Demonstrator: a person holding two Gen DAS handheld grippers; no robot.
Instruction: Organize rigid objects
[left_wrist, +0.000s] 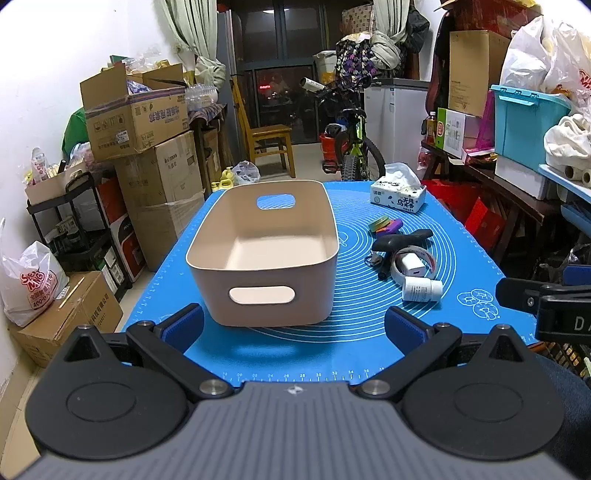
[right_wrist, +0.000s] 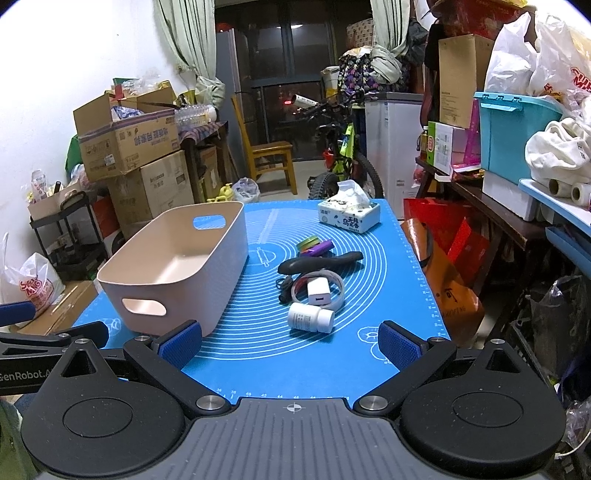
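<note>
An empty beige bin (left_wrist: 266, 254) (right_wrist: 177, 269) with handle cut-outs stands on the blue mat (left_wrist: 295, 354) (right_wrist: 288, 358). To its right lie a white pill bottle (left_wrist: 421, 290) (right_wrist: 310, 317), a white charger (left_wrist: 412, 266) (right_wrist: 318, 291) inside a white cable ring, a black curved handle (left_wrist: 402, 238) (right_wrist: 321, 263) and small purple and green items (left_wrist: 386, 225) (right_wrist: 316, 246). My left gripper (left_wrist: 293, 325) is open, just in front of the bin. My right gripper (right_wrist: 290, 345) is open, in front of the bottle.
A tissue pack (left_wrist: 398, 194) (right_wrist: 349, 212) sits at the mat's far right. Stacked cardboard boxes (left_wrist: 144, 147) stand left of the table. Shelves with a blue crate (right_wrist: 513, 133) stand to the right. A chair (left_wrist: 267, 136) and bicycle (left_wrist: 351, 147) are behind.
</note>
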